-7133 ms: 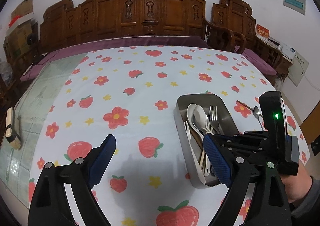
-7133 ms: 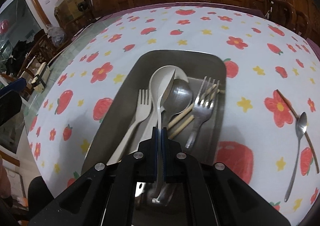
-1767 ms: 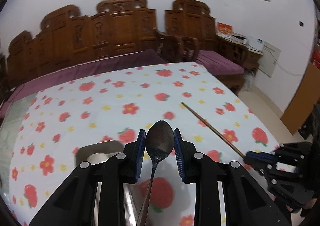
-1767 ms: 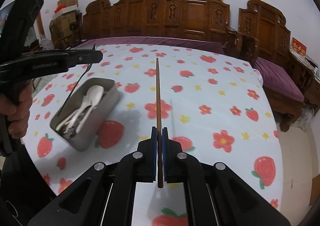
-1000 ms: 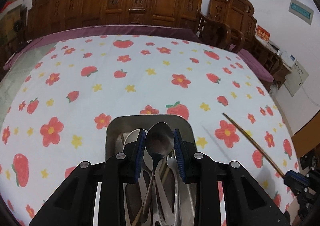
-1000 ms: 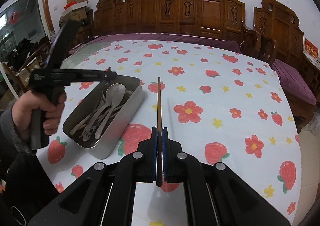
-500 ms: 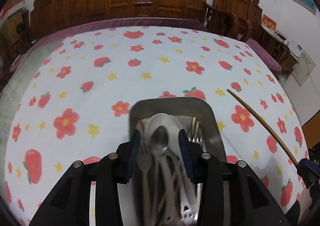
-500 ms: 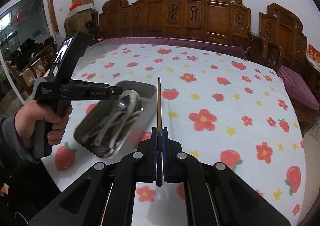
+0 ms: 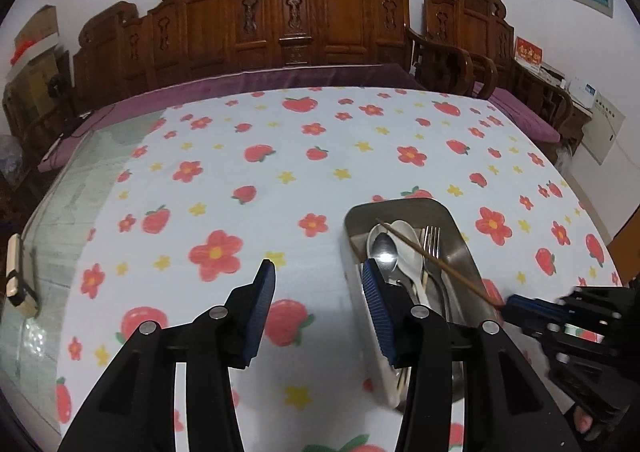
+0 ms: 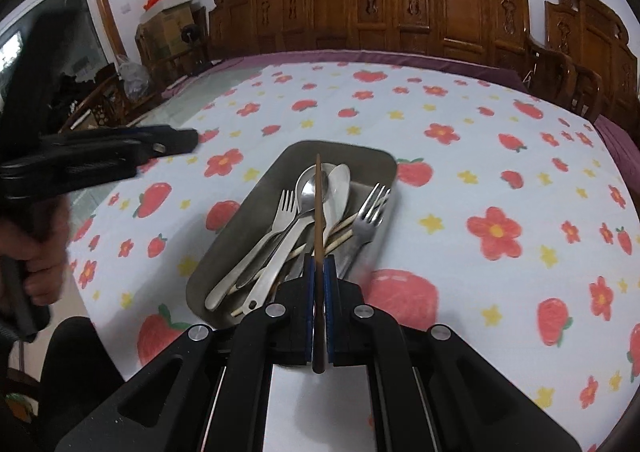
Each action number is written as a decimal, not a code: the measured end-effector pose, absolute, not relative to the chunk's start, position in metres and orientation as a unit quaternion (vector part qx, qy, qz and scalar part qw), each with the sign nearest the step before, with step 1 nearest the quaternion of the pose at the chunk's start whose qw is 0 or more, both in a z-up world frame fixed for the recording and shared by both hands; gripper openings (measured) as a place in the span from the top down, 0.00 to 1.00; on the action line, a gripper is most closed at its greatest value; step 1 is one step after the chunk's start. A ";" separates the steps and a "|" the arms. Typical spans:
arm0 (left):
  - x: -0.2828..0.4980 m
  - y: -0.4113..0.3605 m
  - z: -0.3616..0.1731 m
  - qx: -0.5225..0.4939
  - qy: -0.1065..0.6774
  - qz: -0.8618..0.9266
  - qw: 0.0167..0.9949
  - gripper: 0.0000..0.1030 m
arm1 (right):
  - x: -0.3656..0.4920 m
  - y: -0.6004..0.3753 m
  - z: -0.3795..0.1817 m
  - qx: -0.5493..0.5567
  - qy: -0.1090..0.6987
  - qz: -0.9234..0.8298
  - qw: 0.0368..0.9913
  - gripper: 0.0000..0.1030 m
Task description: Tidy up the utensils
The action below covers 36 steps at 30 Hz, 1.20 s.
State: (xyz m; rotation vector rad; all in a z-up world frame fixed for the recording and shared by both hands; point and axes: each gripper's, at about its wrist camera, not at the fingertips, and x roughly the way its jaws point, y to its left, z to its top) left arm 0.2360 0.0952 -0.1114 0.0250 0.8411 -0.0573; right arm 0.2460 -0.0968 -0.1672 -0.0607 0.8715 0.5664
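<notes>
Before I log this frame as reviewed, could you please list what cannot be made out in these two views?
- Left wrist view: near end of the metal tray, hidden behind the left gripper.
- Right wrist view: handle ends of the utensils, covered by the right gripper clamping the brown chopstick.
- Right wrist view: person's hand, blurred and cut by the edge.

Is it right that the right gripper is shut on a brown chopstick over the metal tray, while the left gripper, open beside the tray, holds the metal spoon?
Not quite. The left gripper is open and empty; its jaws have just been opening. The metal spoon lies in the metal tray, as the left wrist view shows. The right gripper is indeed shut on the brown chopstick over the tray.
</notes>
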 end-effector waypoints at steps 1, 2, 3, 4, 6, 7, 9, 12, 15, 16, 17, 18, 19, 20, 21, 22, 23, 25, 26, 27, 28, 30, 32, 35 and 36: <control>0.233 0.098 -0.110 0.011 0.407 -0.028 0.913 0.58 | 0.248 -0.093 -0.169 -0.028 0.419 0.271 0.866 0.95; 0.231 0.100 -0.109 0.010 0.406 -0.028 0.913 0.58 | 0.250 -0.089 -0.172 -0.027 0.423 0.271 0.864 0.94; 0.229 0.103 -0.107 0.009 0.405 -0.027 0.914 0.58 | 0.253 -0.085 -0.175 -0.026 0.426 0.271 0.863 0.95; 0.227 0.104 -0.106 0.008 0.403 -0.027 0.915 0.58 | 0.255 -0.082 -0.177 -0.026 0.428 0.270 0.862 0.94; 0.222 0.107 -0.105 0.006 0.401 -0.028 0.916 0.58 | 0.258 -0.076 -0.181 -0.022 0.434 0.270 0.860 0.94; 0.220 0.109 -0.103 0.005 0.399 -0.028 0.917 0.58 | 0.260 -0.075 -0.182 -0.021 0.435 0.271 0.858 0.94; 0.217 0.110 -0.103 0.006 0.396 -0.028 0.918 0.57 | 0.260 -0.071 -0.184 -0.021 0.438 0.274 0.856 0.94; 0.214 0.111 -0.101 0.004 0.394 -0.030 0.919 0.57 | 0.259 -0.068 -0.187 -0.019 0.442 0.277 0.853 0.94; 0.212 0.111 -0.100 0.003 0.393 -0.031 0.919 0.57 | 0.259 -0.066 -0.187 -0.011 0.442 0.287 0.850 0.93; 0.211 0.111 -0.100 0.004 0.393 -0.030 0.919 0.57 | 0.259 -0.065 -0.187 -0.010 0.445 0.289 0.848 0.91; 0.212 0.111 -0.100 0.004 0.393 -0.030 0.919 0.57 | 0.259 -0.064 -0.187 -0.012 0.447 0.287 0.847 0.83; 0.211 0.111 -0.100 0.005 0.392 -0.029 0.919 0.55 | 0.259 -0.065 -0.186 -0.014 0.445 0.283 0.850 0.77; 0.210 0.111 -0.099 0.006 0.391 -0.028 0.920 0.52 | 0.257 -0.066 -0.184 -0.016 0.439 0.283 0.852 0.68; 0.208 0.111 -0.098 0.006 0.388 -0.025 0.921 0.46 | 0.255 -0.068 -0.180 -0.014 0.432 0.286 0.855 0.66; 0.207 0.110 -0.097 0.007 0.386 -0.024 0.922 0.45 | 0.255 -0.070 -0.177 -0.013 0.428 0.287 0.857 0.66; 0.205 0.110 -0.096 0.007 0.385 -0.023 0.923 0.44 | 0.253 -0.073 -0.173 -0.012 0.423 0.288 0.859 0.66; 0.203 0.108 -0.095 0.007 0.385 -0.024 0.923 0.44 | 0.252 -0.076 -0.170 -0.012 0.419 0.288 0.861 0.66; 0.200 0.105 -0.093 0.007 0.383 -0.025 0.923 0.42 | 0.245 -0.086 -0.158 -0.013 0.402 0.283 0.871 0.60; 0.198 0.103 -0.091 0.008 0.381 -0.024 0.924 0.37 | 0.243 -0.090 -0.154 -0.013 0.396 0.282 0.874 0.56; 0.195 0.100 -0.088 0.009 0.377 -0.024 0.926 0.31 | 0.238 -0.097 -0.147 -0.011 0.386 0.279 0.879 0.54; 0.194 0.098 -0.087 0.010 0.373 -0.025 0.927 0.29 | 0.235 -0.102 -0.142 -0.010 0.379 0.274 0.884 0.51; 0.190 0.090 -0.082 0.013 0.367 -0.026 0.930 0.18 | 0.226 -0.116 -0.130 -0.005 0.363 0.264 0.894 0.43; 0.188 0.085 -0.079 0.013 0.363 -0.023 0.931 0.12 | 0.216 -0.130 -0.119 -0.004 0.348 0.244 0.905 0.26; 0.184 0.077 -0.075 0.008 0.362 -0.018 0.932 0.07 | 0.205 -0.149 -0.109 0.002 0.337 0.217 0.916 0.12; 0.182 0.075 -0.074 0.004 0.363 -0.018 0.932 0.07 | 0.201 -0.156 -0.105 0.005 0.334 0.208 0.919 0.10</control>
